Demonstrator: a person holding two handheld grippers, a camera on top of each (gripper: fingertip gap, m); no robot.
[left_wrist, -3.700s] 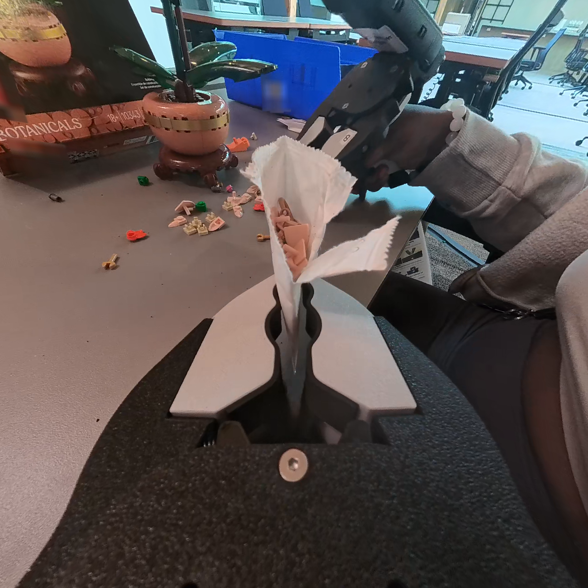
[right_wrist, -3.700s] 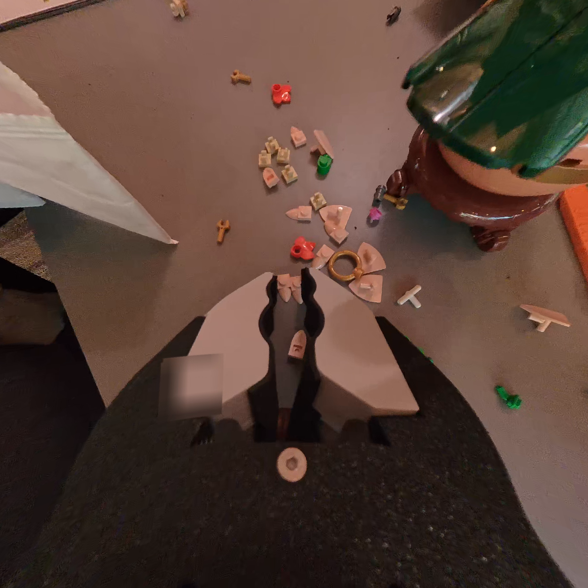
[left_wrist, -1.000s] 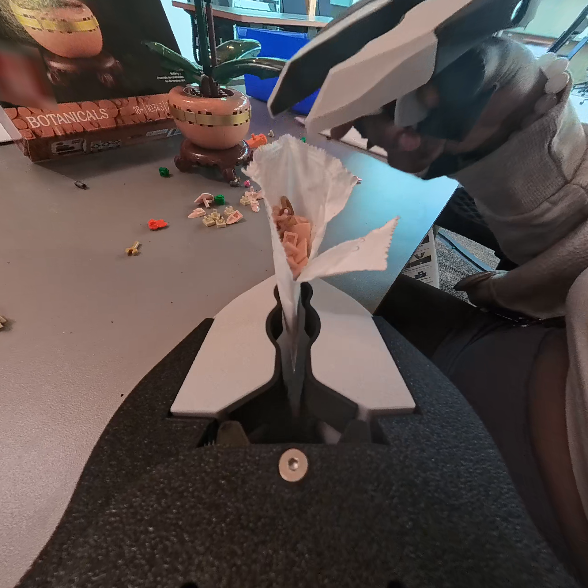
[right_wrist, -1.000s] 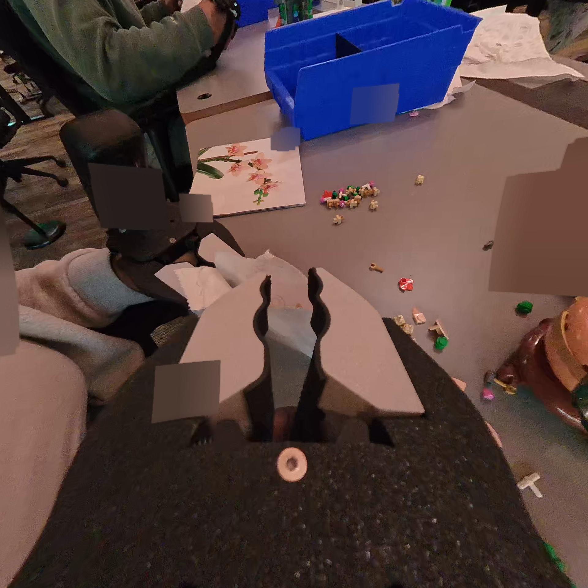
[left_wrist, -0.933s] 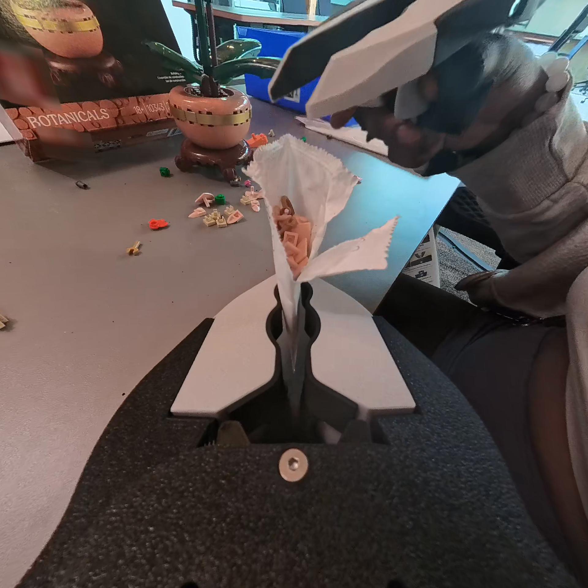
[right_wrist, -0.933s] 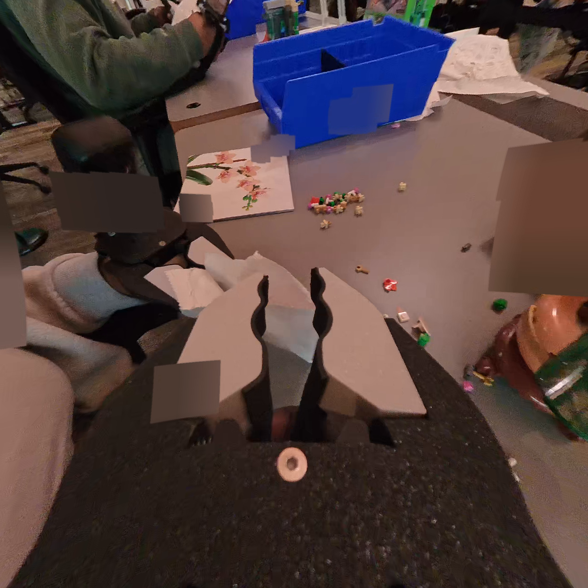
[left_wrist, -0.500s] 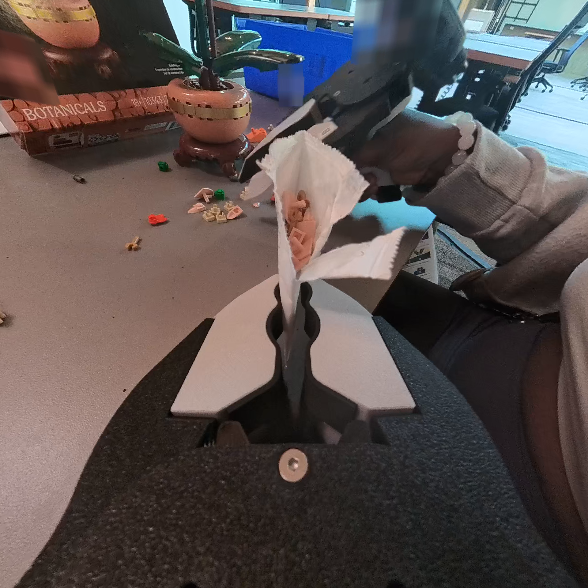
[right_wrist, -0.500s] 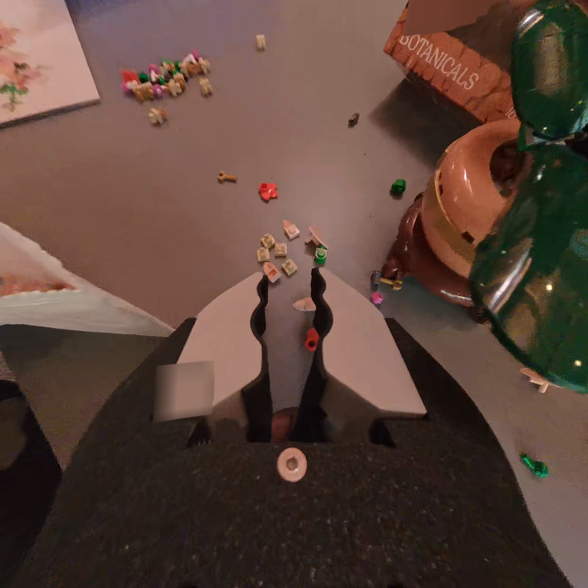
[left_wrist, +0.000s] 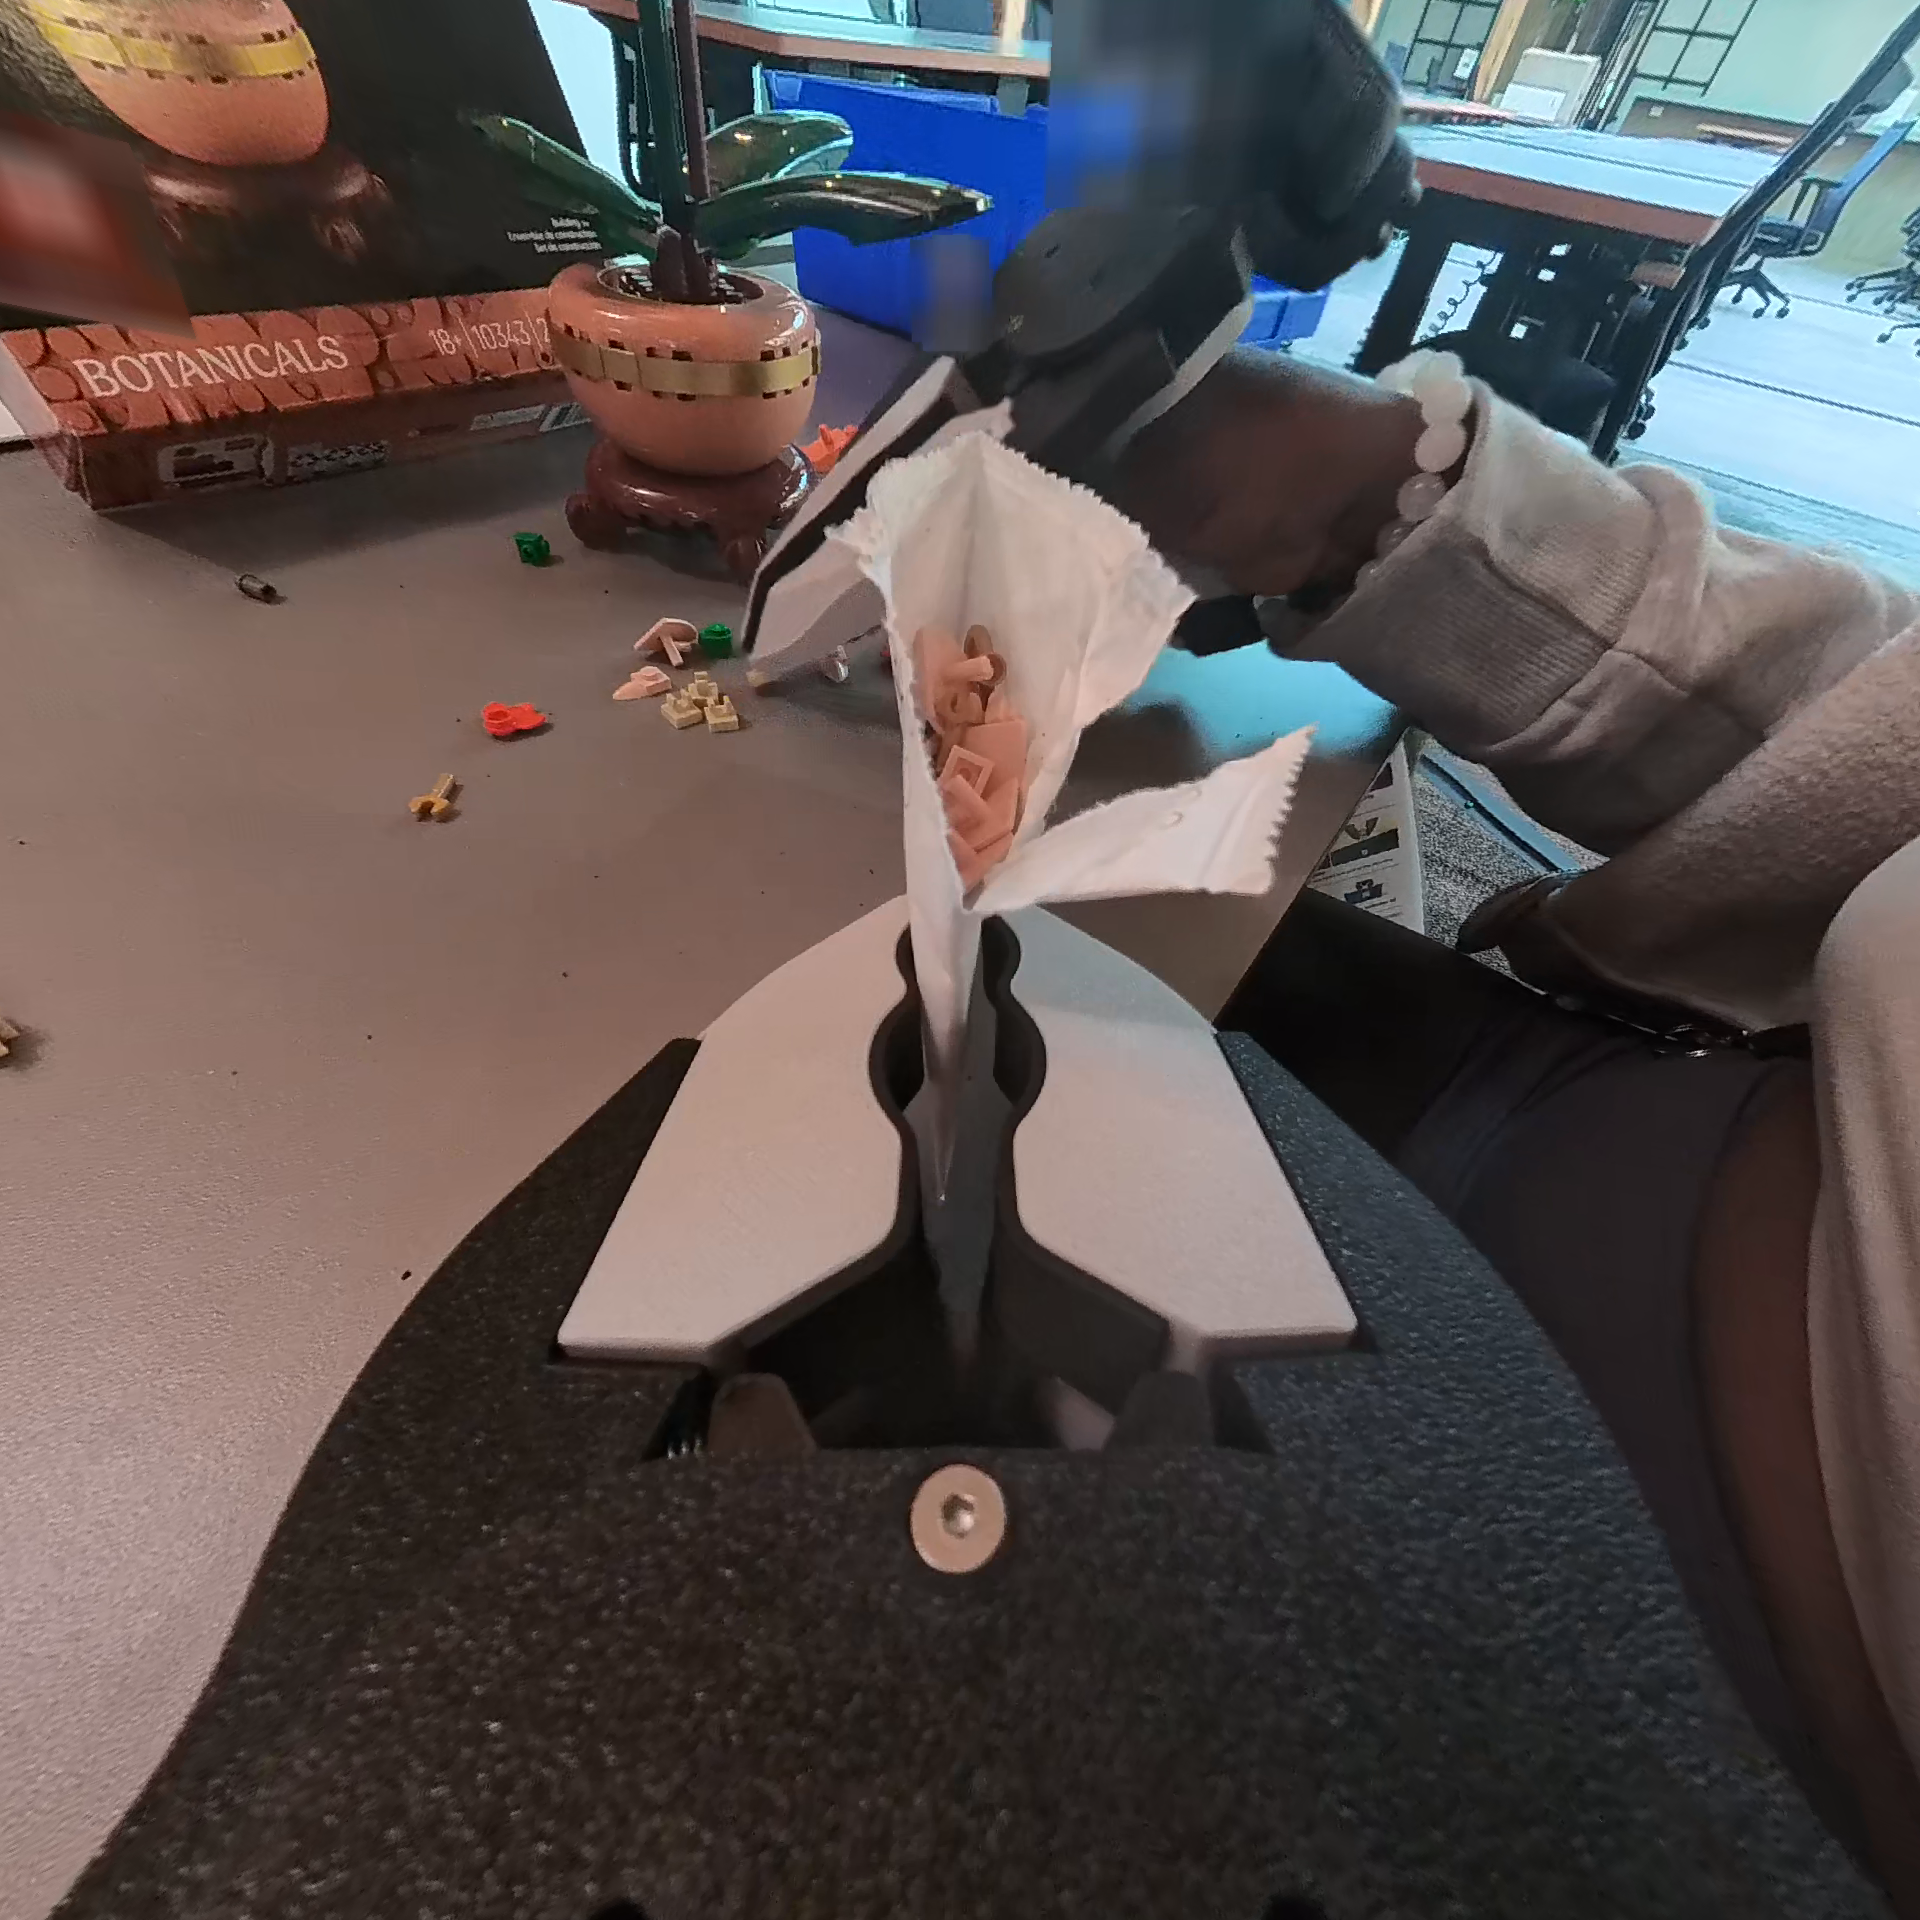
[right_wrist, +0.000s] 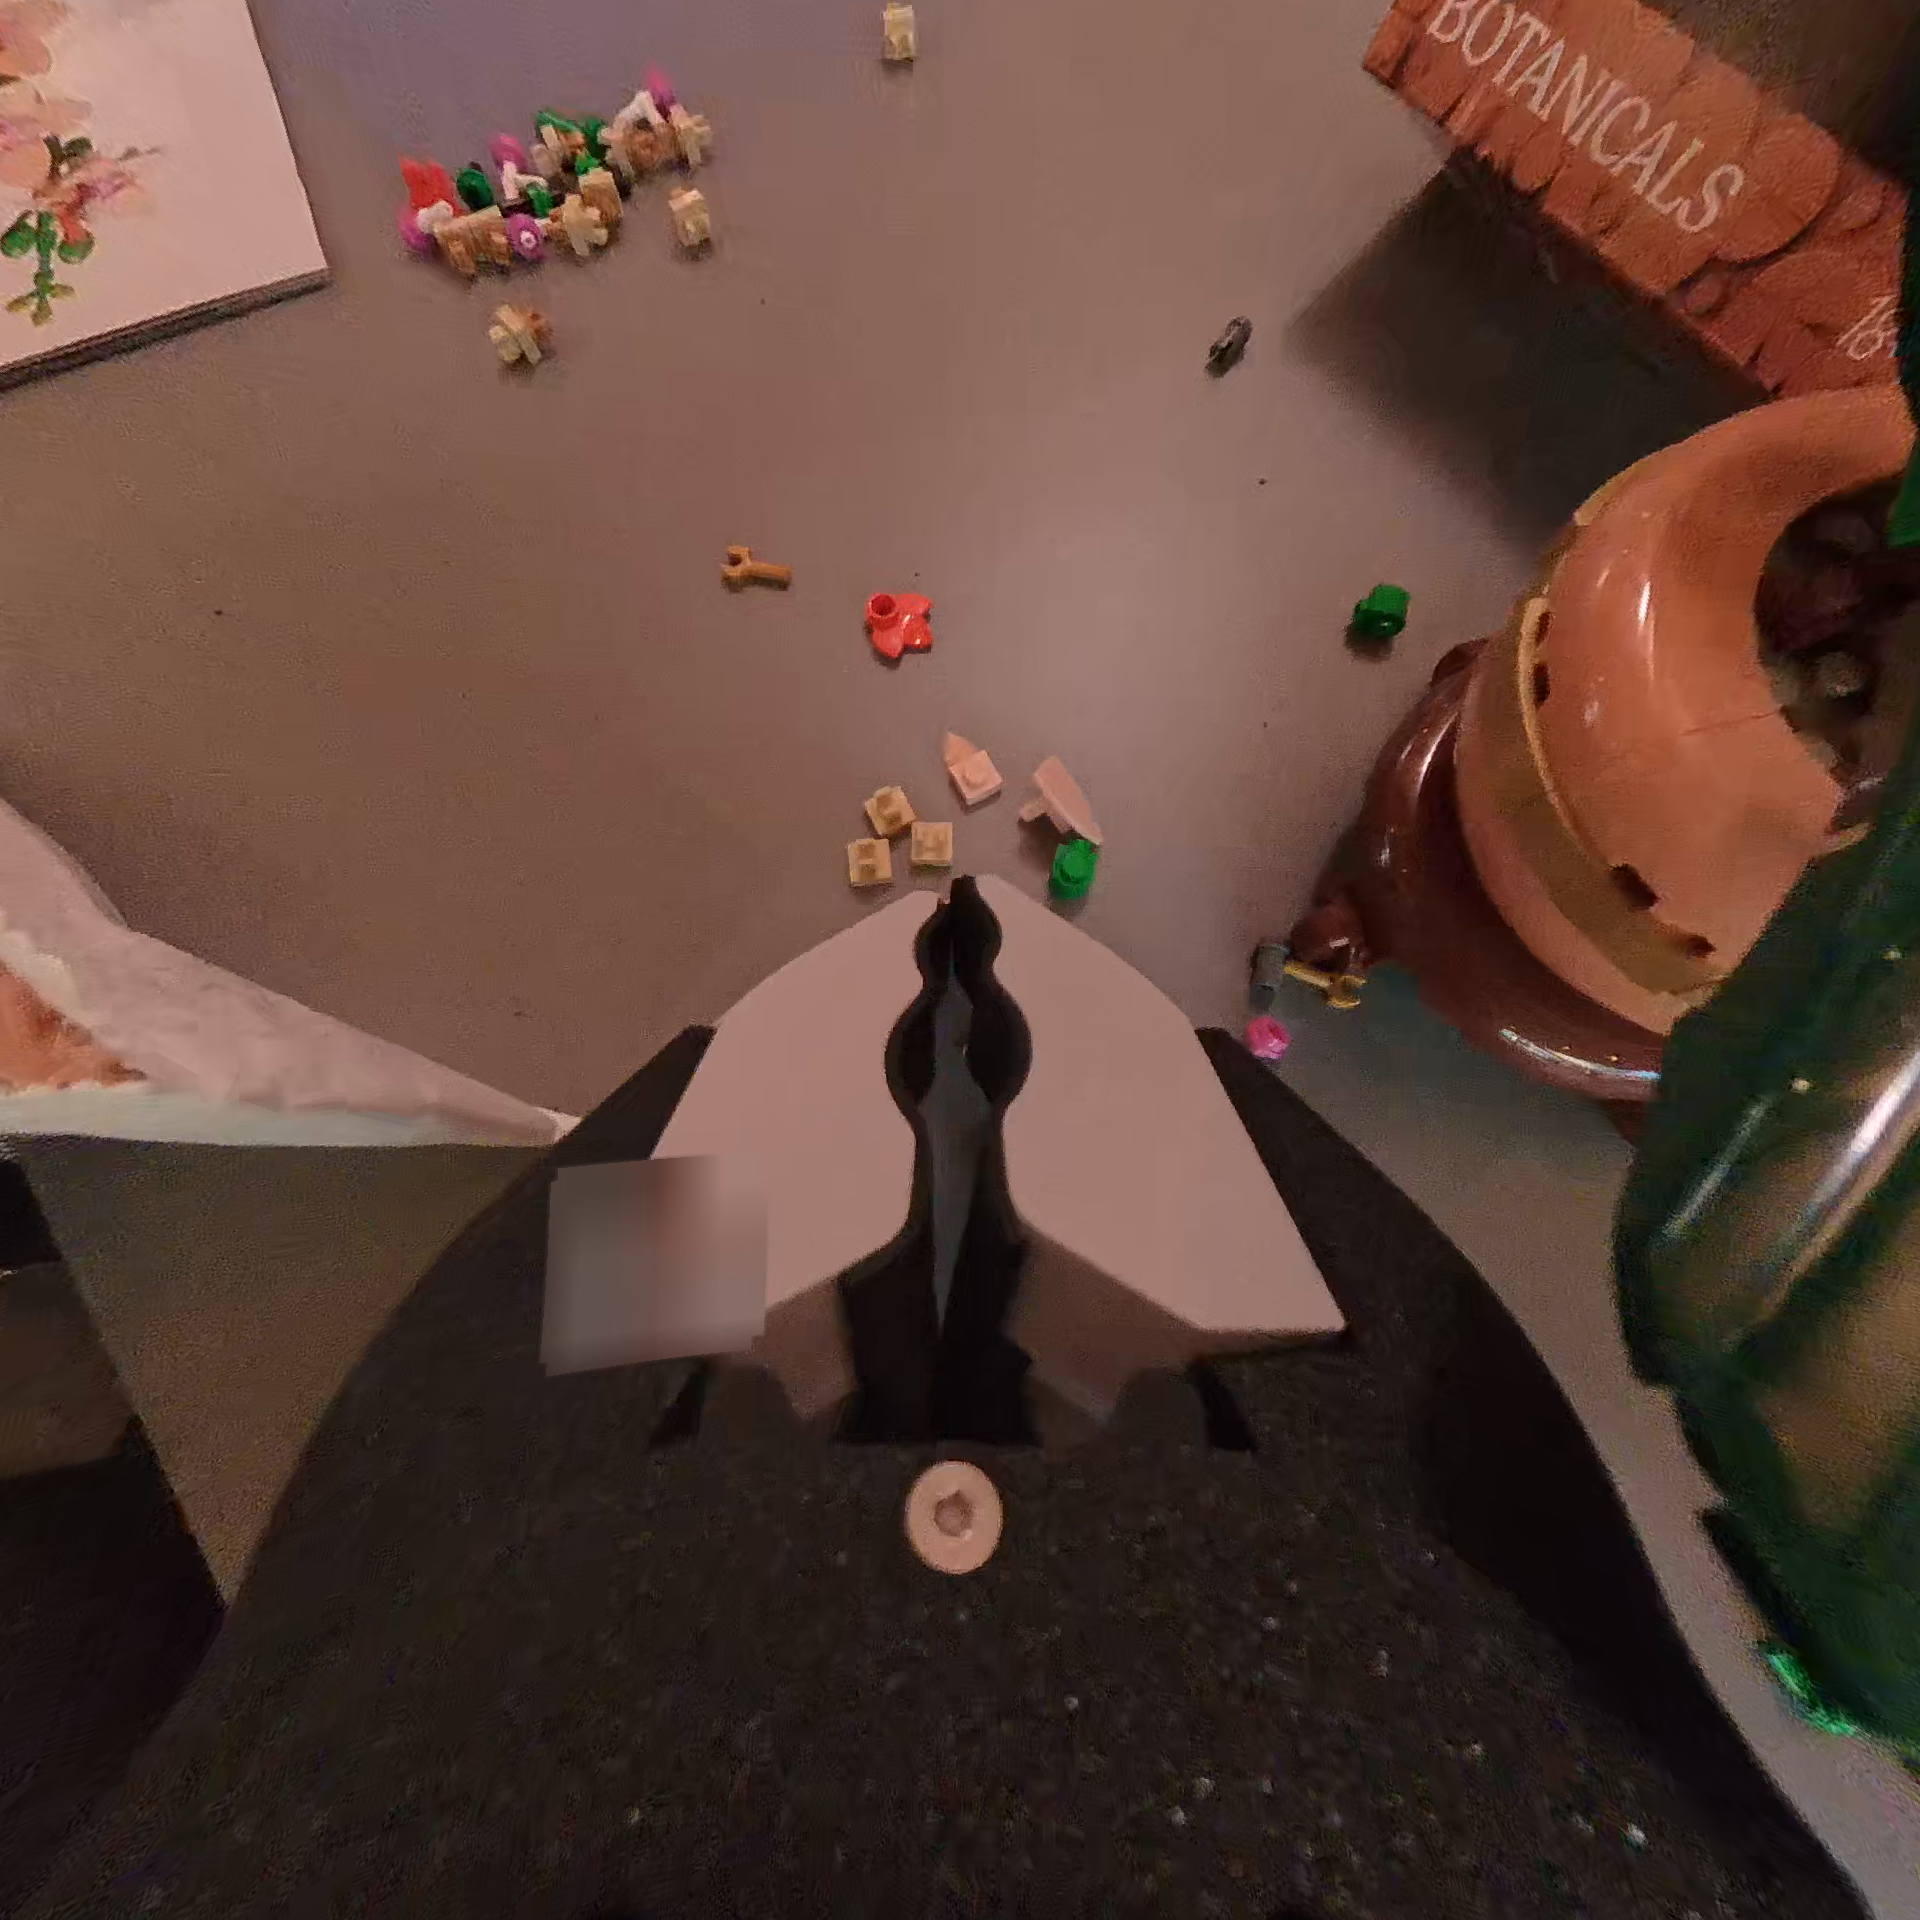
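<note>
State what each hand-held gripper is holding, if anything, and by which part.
The left hand-held gripper pinches the white paper bag by its narrow bottom end. The right hand-held gripper is shut at the table; whether it holds a piece cannot be told.

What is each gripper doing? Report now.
Left gripper: shut on the white paper bag of pink bricks.
Right gripper: shut, tips down at the table; whether it holds a brick cannot be told.

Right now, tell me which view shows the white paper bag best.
The left wrist view: the white paper bag stands open in the left gripper, pink pieces visible inside. The right wrist view catches only its edge.
</note>
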